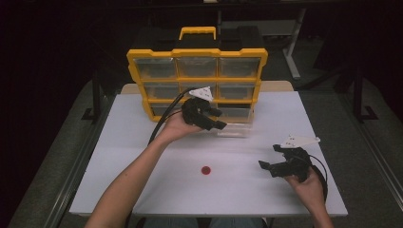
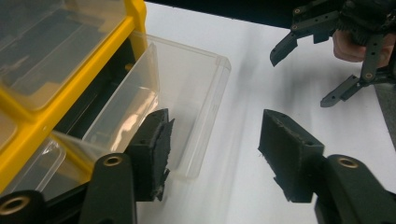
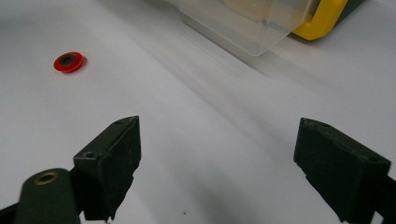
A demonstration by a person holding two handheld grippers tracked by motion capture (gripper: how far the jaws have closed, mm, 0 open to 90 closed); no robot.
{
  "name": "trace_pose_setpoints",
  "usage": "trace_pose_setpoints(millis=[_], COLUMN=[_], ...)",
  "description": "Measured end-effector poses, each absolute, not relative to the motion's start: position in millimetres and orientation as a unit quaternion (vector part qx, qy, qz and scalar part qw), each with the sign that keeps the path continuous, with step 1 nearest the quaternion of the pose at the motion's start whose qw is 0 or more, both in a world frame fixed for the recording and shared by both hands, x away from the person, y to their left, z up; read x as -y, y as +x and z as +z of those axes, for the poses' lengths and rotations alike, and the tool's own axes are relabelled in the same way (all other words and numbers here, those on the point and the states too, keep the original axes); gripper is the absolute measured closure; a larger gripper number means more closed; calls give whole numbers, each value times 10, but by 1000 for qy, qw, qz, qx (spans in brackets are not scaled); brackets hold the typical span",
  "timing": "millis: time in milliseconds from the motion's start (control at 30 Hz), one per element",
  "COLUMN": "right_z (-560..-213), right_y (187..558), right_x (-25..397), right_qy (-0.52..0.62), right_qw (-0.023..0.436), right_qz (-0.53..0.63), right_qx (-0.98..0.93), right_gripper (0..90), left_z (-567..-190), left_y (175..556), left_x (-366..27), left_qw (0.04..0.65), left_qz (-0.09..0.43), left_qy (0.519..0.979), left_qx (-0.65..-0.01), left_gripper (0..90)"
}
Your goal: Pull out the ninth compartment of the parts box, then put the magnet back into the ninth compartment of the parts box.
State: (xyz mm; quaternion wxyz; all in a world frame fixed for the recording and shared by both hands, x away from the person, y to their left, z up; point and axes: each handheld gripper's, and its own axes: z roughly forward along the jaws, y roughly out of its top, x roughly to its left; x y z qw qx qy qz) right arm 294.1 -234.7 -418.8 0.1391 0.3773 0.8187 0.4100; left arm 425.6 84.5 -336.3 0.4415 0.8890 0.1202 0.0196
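— What is being handled, near to far?

— The right gripper (image 1: pixel 278 164) is being held wide and empty by the table's (image 1: pixel 285 199) near right corner; the red washer (image 1: pixel 206 170) is lying mid-table.

— And the clear drawer (image 2: pixel 187 102)?

— Pulled out at the far edge, beside the left gripper (image 2: pixel 212 147) (wide, empty). It should be kept open squarely. No writing is being shown on the yellow organizer (image 1: pixel 197 52).

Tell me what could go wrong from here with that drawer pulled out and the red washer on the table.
1. The clear drawer sticks far out of the yellow organizer; another tug from the open left gripper beside it could pull it free or tip it.
2. The red washer is flat and thin, so the open right gripper may slip off it or push it along the white table.
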Motion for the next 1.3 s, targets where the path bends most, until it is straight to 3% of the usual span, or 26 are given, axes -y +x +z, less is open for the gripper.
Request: trace_pose_setpoints(millis=[100,633,733,1300], right_z=[-4190,-4207,-4208,-4230], right_y=[2942,2950,2947,2964], right_x=[2345,2296,2292,2247], right_qy=[377,377,377,367], right_qw=[137,125,125,121], right_qz=[411,414,413,408], right_qx=[-819,-819,-819,-827], right_gripper=[141,141,141,146], left_z=[-3345,-3323,-3333,-3448], left_y=[4206,4006,3964,3755], left_x=[-906,-1248,-1292,-1504], left_qw=[443,462,461,463], left_qz=[38,50,52,64], left_qy=[887,873,874,868], left_qx=[-126,-149,-144,-166], left_gripper=[365,340,369,318])
